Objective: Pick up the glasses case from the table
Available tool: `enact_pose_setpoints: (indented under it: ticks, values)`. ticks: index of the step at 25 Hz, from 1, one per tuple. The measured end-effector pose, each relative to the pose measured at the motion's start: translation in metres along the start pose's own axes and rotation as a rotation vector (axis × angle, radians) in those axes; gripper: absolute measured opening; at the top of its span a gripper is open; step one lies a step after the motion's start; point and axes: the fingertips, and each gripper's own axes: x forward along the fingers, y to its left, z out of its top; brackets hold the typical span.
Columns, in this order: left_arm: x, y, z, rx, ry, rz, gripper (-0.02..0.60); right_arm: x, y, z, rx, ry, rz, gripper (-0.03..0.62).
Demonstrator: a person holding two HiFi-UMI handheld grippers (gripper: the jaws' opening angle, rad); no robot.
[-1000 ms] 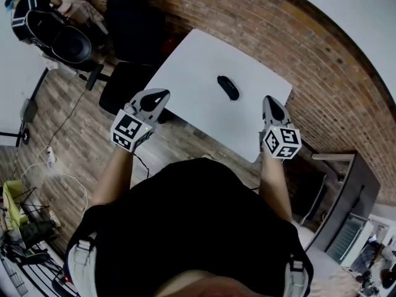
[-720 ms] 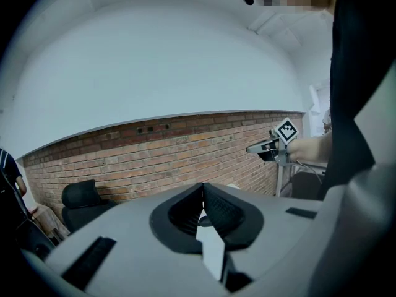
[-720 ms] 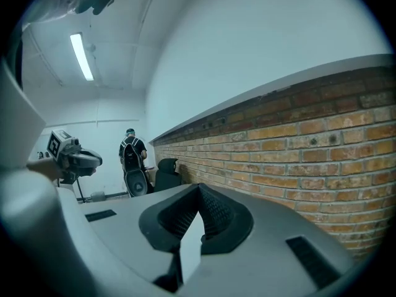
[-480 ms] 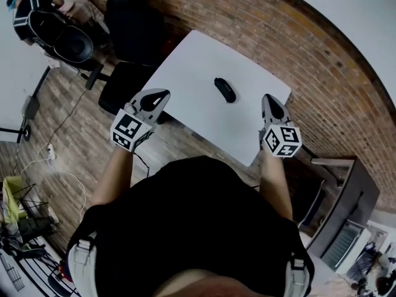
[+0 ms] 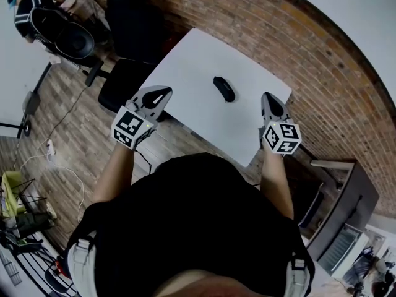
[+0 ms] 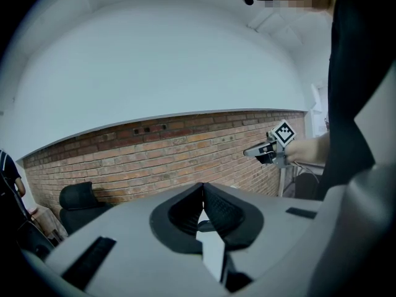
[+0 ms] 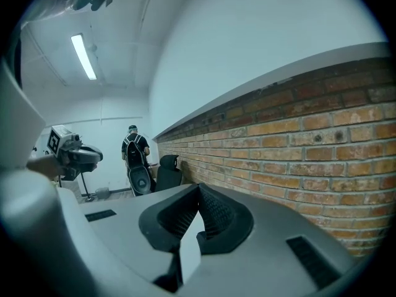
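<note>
A: Found the glasses case [image 5: 224, 89]?
B: Yes. Lay flat on the white table [image 5: 179, 67], roughly mid-top, dark against the surface. Sat beyond both grippers and between them in the head view, well apart from either. Touched by neither.
A: Left gripper [image 5: 162, 93]?
B: Hung at the table's near left edge, right by the black chair [image 5: 124, 82]. Pinched shut, tips touching, as seen in the left gripper view. Gripped nothing.
A: Right gripper [image 5: 270, 99]?
B: Hung over the table's near right corner, aimed roughly toward the brick wall [image 5: 297, 48]. Clamped shut as well, pads together, nothing between them in the right gripper view.
A: Anything else in frame?
B: Spotted a person with a backpack [image 7: 135, 150] far off along the wall, standing beside another chair [image 7: 166, 169]. Saw a ceiling light [image 7: 83, 56] lit overhead in the same view. Noted a wood floor [image 5: 68, 116] around the table.
</note>
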Motion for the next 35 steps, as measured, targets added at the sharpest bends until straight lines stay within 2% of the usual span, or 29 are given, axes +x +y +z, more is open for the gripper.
enact_pose_setpoints:
  ticks: [3, 6, 12, 27, 35]
  values:
    - [0.0, -0.005, 0.0, 0.005, 0.003, -0.005, 0.011, 0.001, 0.003, -0.002, -0.015, 0.015, 0.013, 0.019]
    - [-0.004, -0.003, -0.001, 0.0, 0.005, 0.002, 0.011, 0.003, 0.009, -0.002, -0.032, 0.022, 0.035, 0.056]
    - [-0.009, -0.002, 0.001, -0.004, -0.002, 0.021, 0.011, 0.002, 0.015, 0.004, -0.068, 0.012, 0.052, 0.089]
    - [-0.018, -0.009, 0.004, -0.002, -0.017, 0.027, 0.011, -0.009, 0.01, 0.008, -0.059, -0.003, 0.022, 0.087]
    - [-0.017, 0.006, 0.004, -0.01, -0.021, 0.02, 0.011, -0.001, 0.008, 0.01, -0.056, 0.017, -0.007, 0.074]
